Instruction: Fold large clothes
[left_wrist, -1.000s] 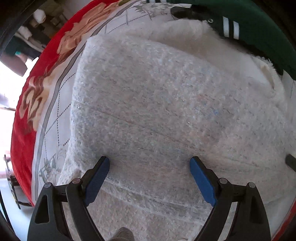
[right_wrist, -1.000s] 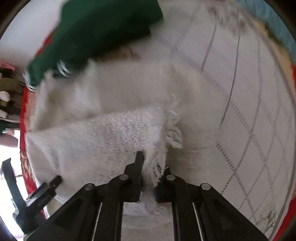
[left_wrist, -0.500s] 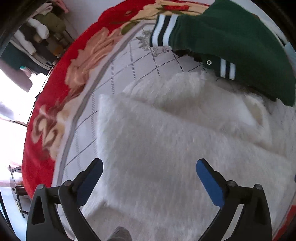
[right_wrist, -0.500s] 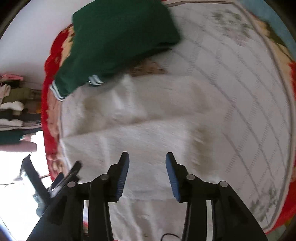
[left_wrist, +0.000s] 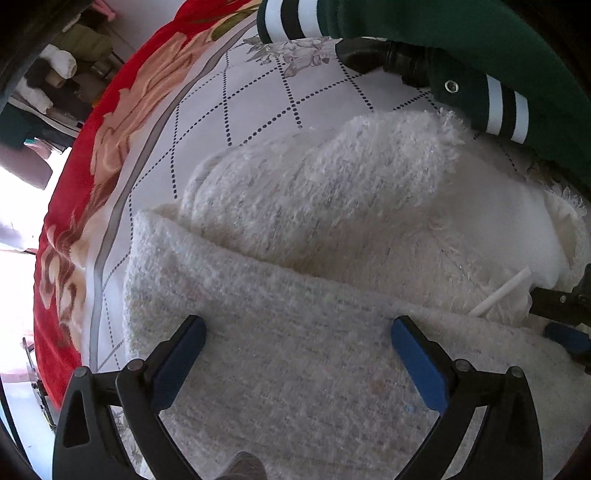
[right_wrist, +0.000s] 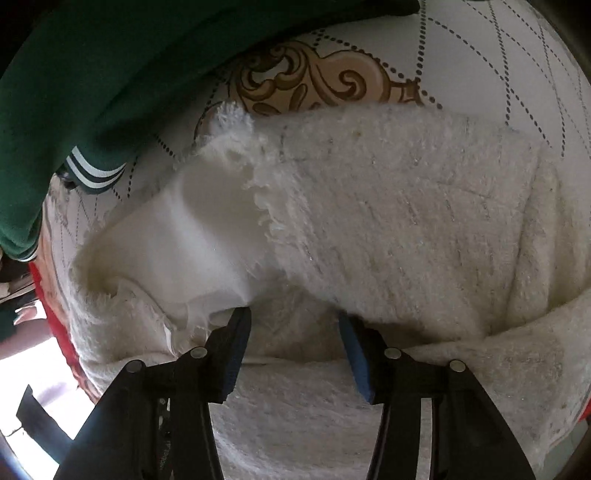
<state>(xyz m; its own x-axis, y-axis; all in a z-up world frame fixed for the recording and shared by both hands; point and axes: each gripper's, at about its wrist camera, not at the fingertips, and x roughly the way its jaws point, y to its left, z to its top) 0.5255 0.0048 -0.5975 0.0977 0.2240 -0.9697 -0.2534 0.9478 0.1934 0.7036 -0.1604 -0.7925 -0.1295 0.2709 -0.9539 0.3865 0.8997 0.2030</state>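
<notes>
— Garment status?

— White fuzzy knit garment (left_wrist: 317, 369) lies on the bed, over a quilted bedspread (left_wrist: 258, 99) with dotted diamond lines and a red floral border (left_wrist: 122, 99). It is partly folded: a flat layer lies nearest the left camera, and a rolled sleeve-like part (left_wrist: 321, 184) sits behind it. Smooth white lining (right_wrist: 199, 229) shows at a frayed opening.

— Left gripper?

— Left gripper (left_wrist: 295, 350) has its blue-padded fingers (left_wrist: 177, 358) set wide apart above the flat layer. Nothing is between them. Contact with the cloth cannot be told.

— Right gripper?

— Right gripper (right_wrist: 295, 332) has its fingers (right_wrist: 236, 350) apart at a moderate gap, tips at the fold where the upper fuzzy layer meets the lower one. They are not closed on the fabric. In the left view, part of it appears at the right edge (left_wrist: 561, 306), beside the garment.

— Other items?

— Green garment (right_wrist: 92, 74) with white-striped cuffs lies at the far side of the bed, just behind the white one, its cuff (left_wrist: 506, 110) close to the sleeve end. A gold scroll motif (right_wrist: 325, 81) on the bedspread shows between the two. Thin white strip (left_wrist: 498, 291) rests on the fuzzy cloth near the right gripper.
</notes>
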